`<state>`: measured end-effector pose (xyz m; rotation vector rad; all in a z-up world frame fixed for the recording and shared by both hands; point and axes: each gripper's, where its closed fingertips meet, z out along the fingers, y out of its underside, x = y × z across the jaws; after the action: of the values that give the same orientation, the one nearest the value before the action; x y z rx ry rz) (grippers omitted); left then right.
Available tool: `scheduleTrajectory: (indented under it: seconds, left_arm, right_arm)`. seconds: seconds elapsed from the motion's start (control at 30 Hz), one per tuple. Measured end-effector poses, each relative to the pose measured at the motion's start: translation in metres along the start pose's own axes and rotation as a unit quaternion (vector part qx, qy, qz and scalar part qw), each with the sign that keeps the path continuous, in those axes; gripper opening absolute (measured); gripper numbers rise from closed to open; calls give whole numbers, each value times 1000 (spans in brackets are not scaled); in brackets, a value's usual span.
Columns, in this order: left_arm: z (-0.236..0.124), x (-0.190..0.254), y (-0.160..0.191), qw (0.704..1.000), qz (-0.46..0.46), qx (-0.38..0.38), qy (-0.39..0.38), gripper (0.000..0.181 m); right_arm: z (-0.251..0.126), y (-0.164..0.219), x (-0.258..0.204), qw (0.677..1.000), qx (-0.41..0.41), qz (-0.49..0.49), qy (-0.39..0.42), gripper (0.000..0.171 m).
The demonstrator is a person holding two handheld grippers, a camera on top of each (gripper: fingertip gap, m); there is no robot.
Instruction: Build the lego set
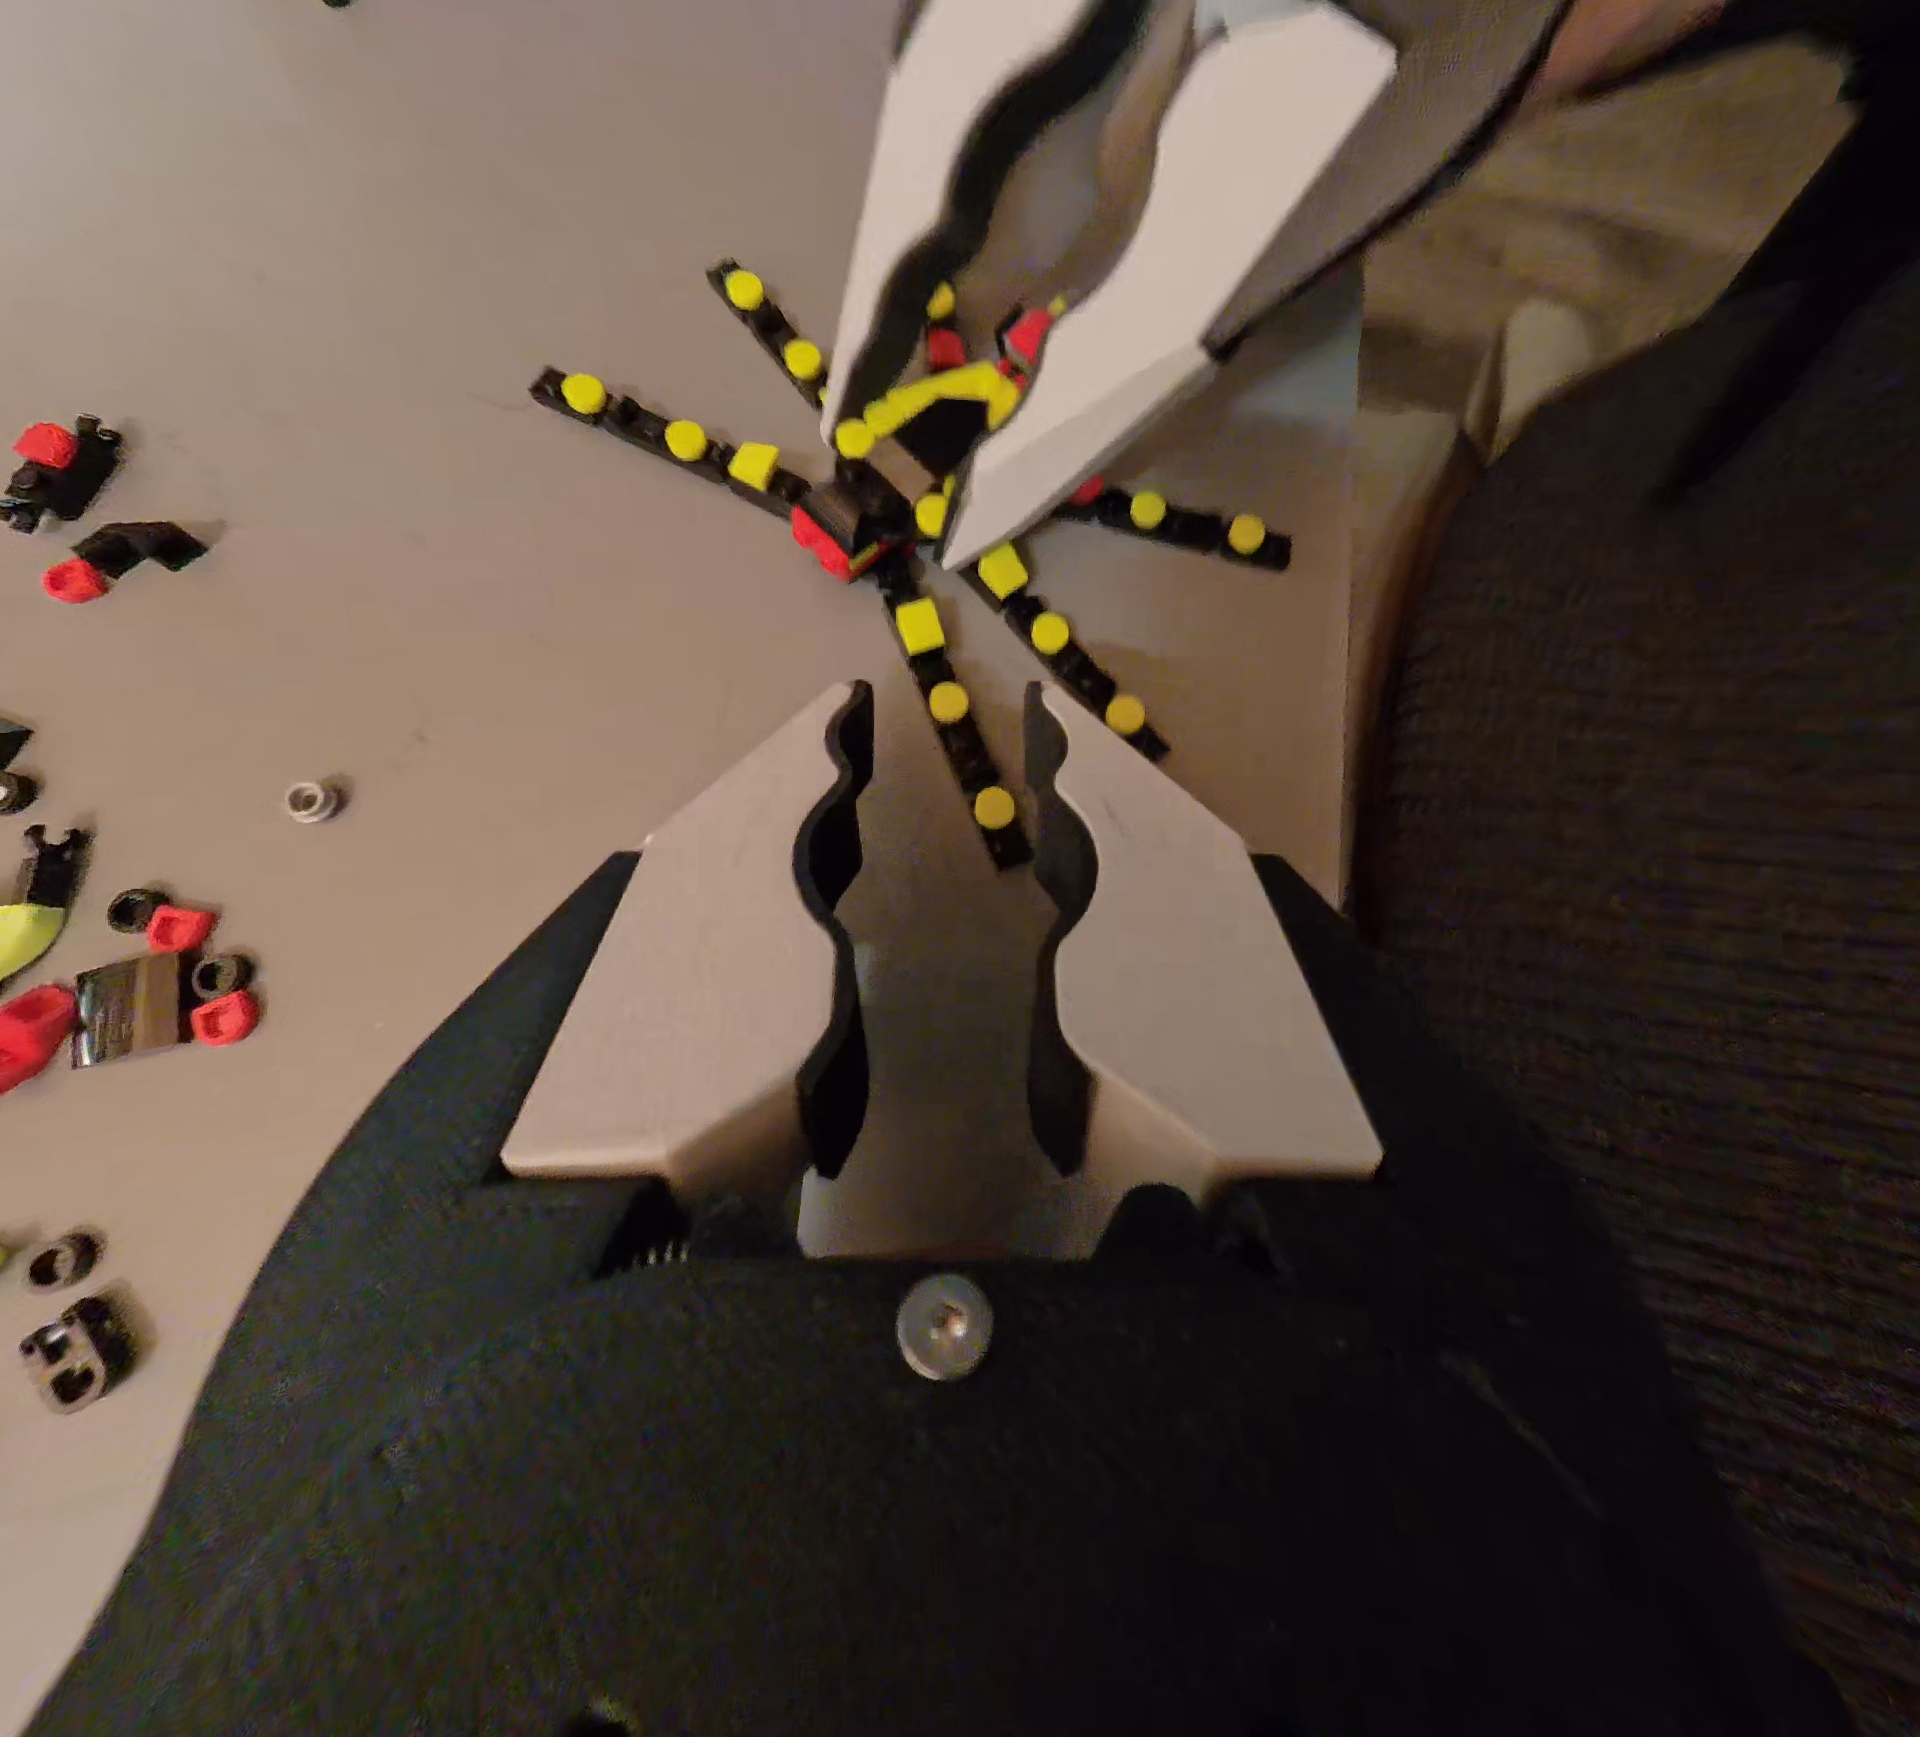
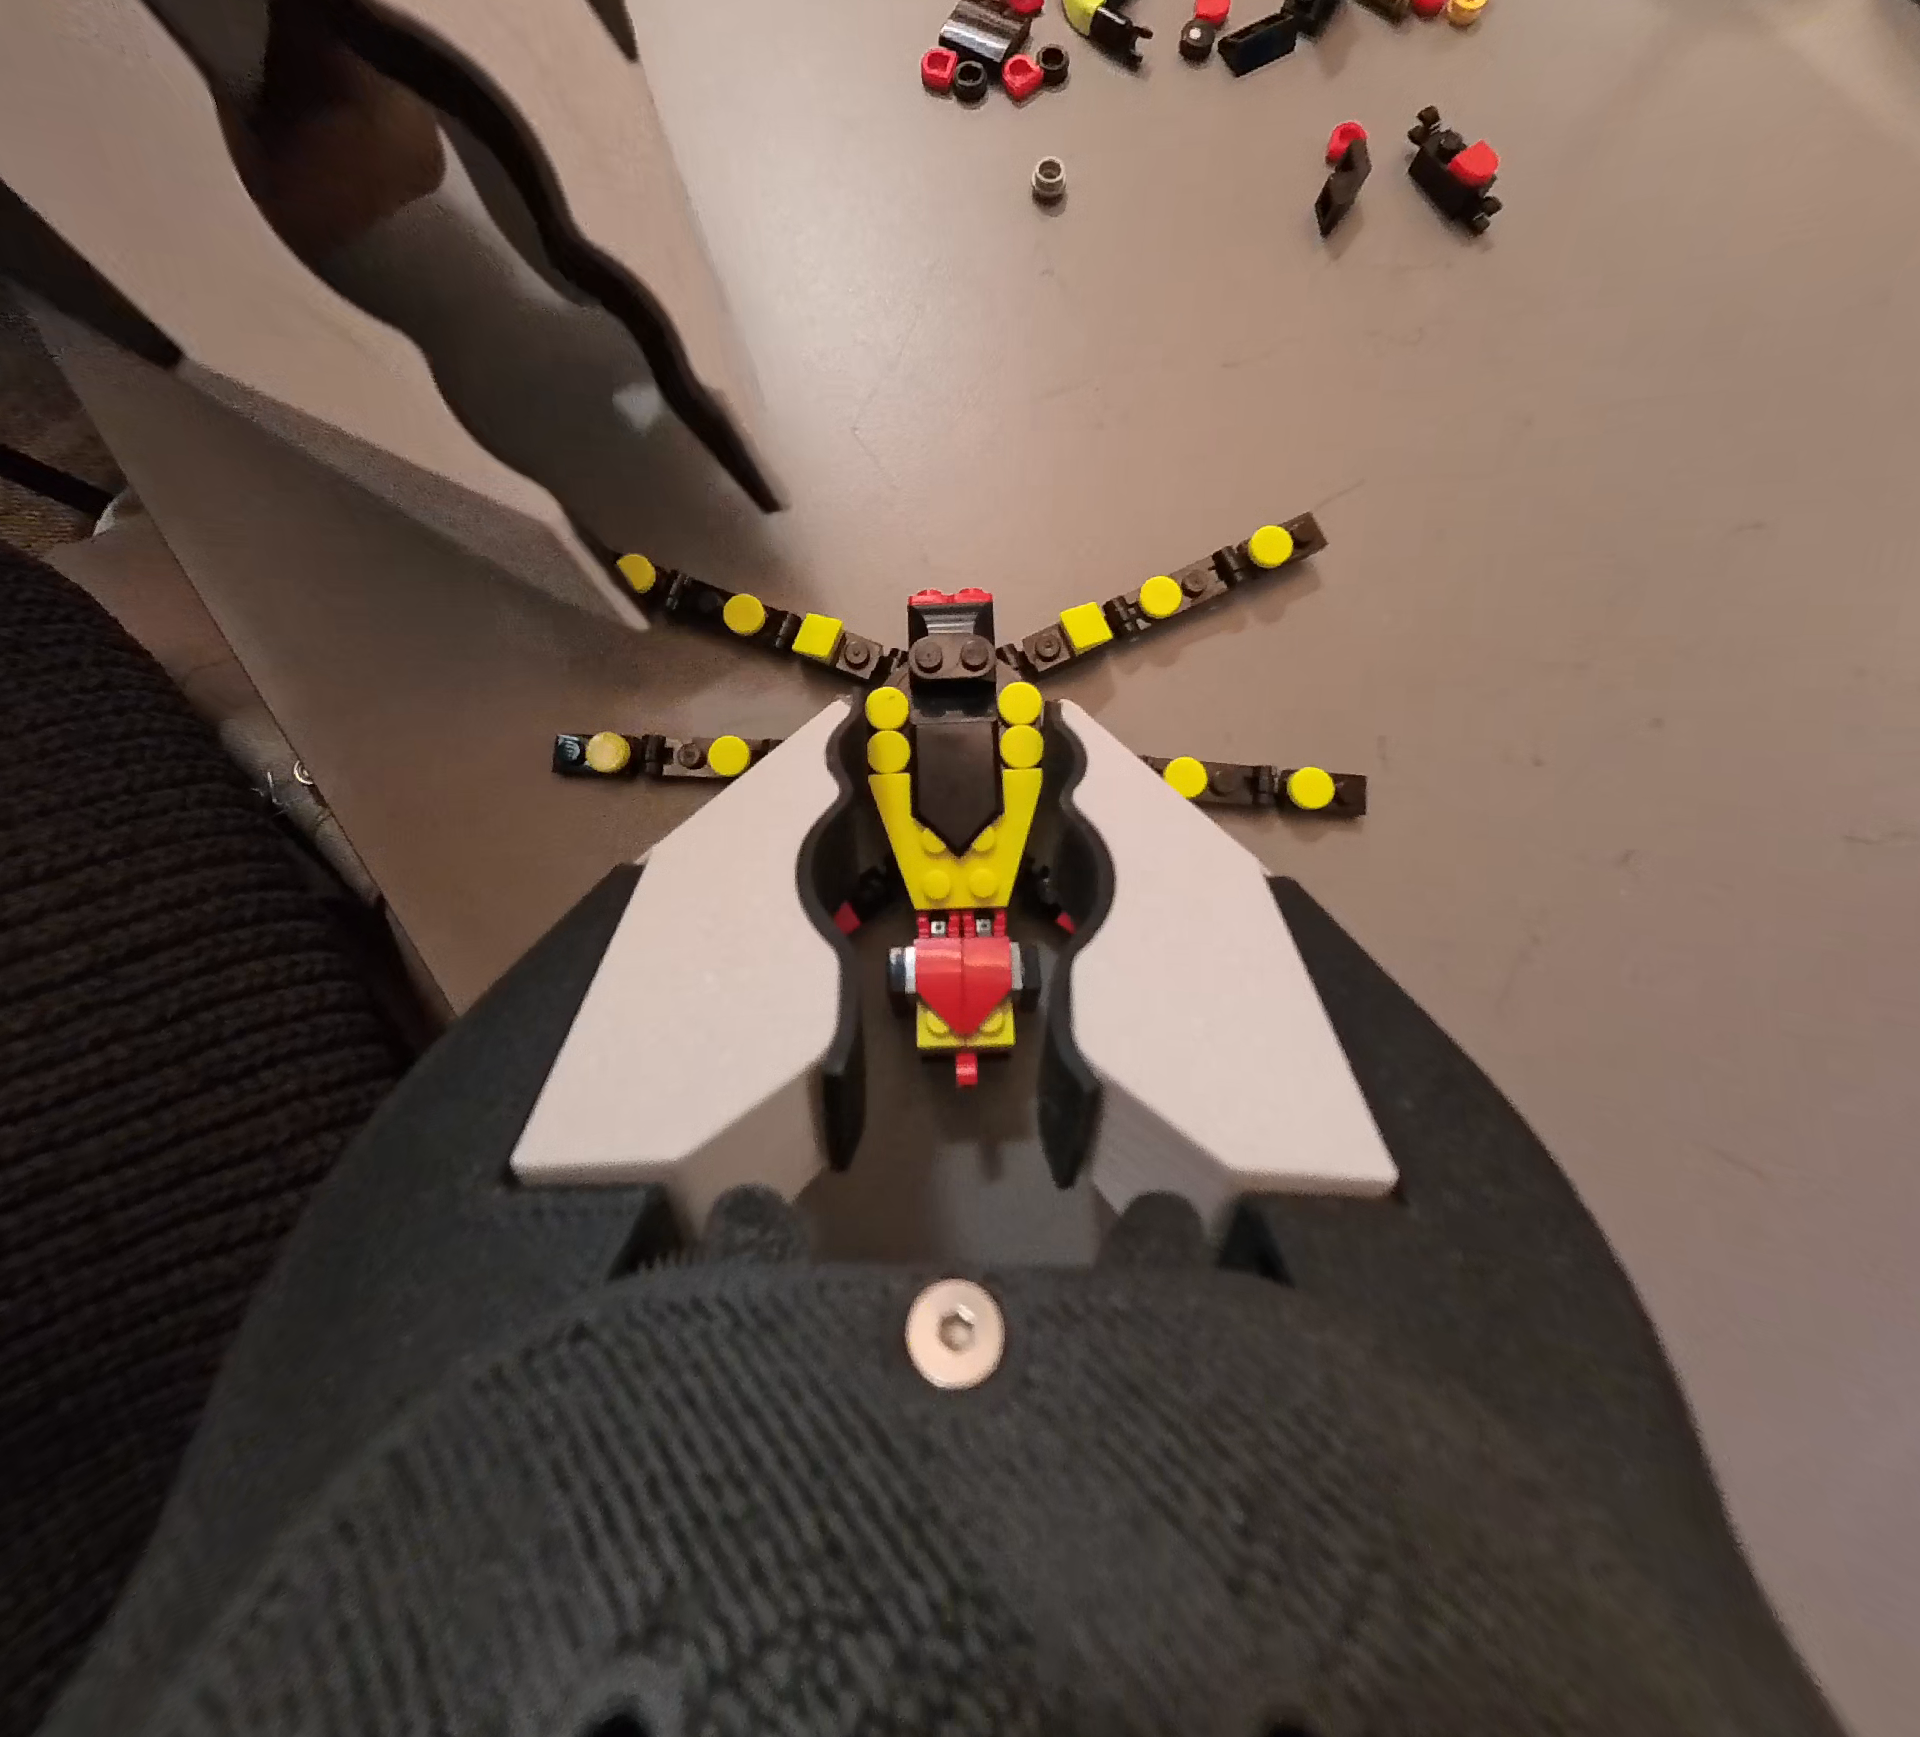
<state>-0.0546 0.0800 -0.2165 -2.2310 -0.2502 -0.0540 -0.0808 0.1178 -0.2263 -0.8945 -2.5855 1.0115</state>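
Right wrist view, blk/yel lego spider (image 2: 954, 814), red tail

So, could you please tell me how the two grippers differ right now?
The right gripper has its fingers around the lego spider's body; the left gripper is open with only a spider leg lying between its fingers. The right tilts steeply down; the left lies low. Both have grey fingers.

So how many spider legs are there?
5 legs: upper left, left, right, lower right, one at the left hand-held gripper. The right hand-held gripper, holding the spider, may hide more.
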Motion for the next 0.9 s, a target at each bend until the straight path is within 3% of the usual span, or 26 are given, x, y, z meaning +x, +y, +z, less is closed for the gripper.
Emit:
scheduleTrajectory:
  seconds: [0.03, 0.3, 0.9]
  left_arm:
    - [-1, -3, -5, 1000, -17, 12, -3, 28]
    - [22, -16, -11, 996, -40, 0, -81, 27]
    - [32, -11, -7, 995, -22, -30, -92, 10]
  right_arm:
    - [0, 0, 0, 1000, 0, 1, 0, 32]
    - [0, 0, 0, 1000, 1, 3, 1, 32]
    - [0, 0, 0, 1000, -2, 2, 3, 32]
